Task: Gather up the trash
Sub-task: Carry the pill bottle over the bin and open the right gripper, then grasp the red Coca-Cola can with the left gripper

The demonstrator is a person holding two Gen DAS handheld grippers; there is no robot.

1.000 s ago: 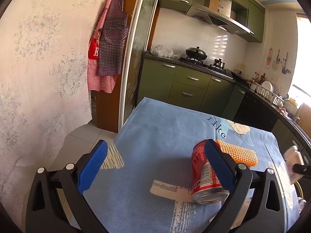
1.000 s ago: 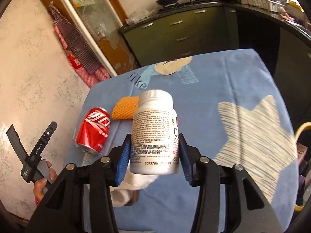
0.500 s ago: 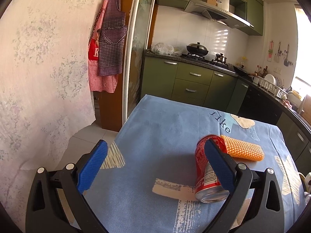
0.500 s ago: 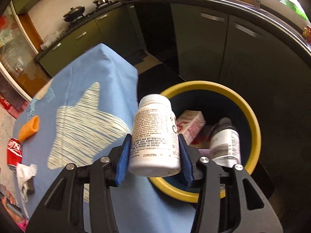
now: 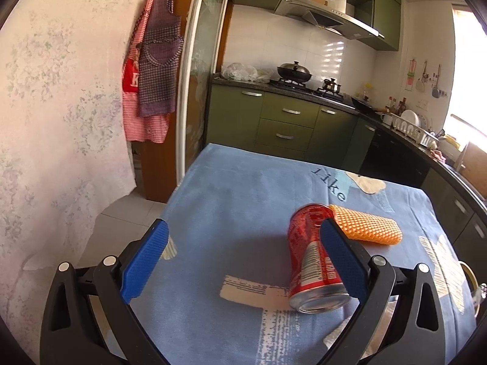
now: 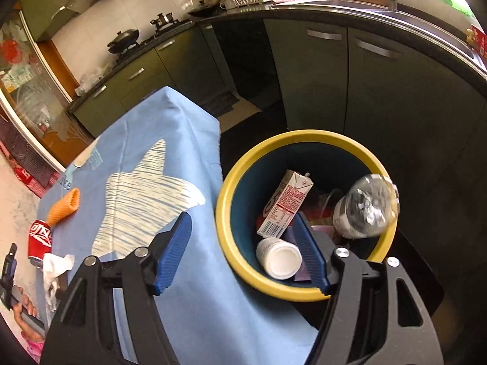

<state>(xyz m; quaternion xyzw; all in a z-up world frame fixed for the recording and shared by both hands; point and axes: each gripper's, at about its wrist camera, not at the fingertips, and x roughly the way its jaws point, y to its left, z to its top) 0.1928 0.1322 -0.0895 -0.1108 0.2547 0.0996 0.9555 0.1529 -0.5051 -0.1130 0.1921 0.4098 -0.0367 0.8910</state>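
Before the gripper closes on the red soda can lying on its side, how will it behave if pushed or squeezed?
The red soda can lies on its side on the blue tablecloth, so a push would probably roll it. Its thin metal wall may dent under a hard squeeze. If empty, it should lift easily.

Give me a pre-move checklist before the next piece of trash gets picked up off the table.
1. Right tongs empty: ok. The jaws have just been opening, with nothing between them.
2. White pill bottle inside the yellow-rimmed bin: ok, it lies beside the carton.
3. Left tongs open and empty: ok.
4. Red can reachable: ok, on its side on the blue tablecloth, partly behind the left tongs' right-hand finger.
5. Can clear of the orange mesh sleeve: cannot tell, they look touching or nearly so.
6. Crumpled white tissue remaining: ok, near the can.
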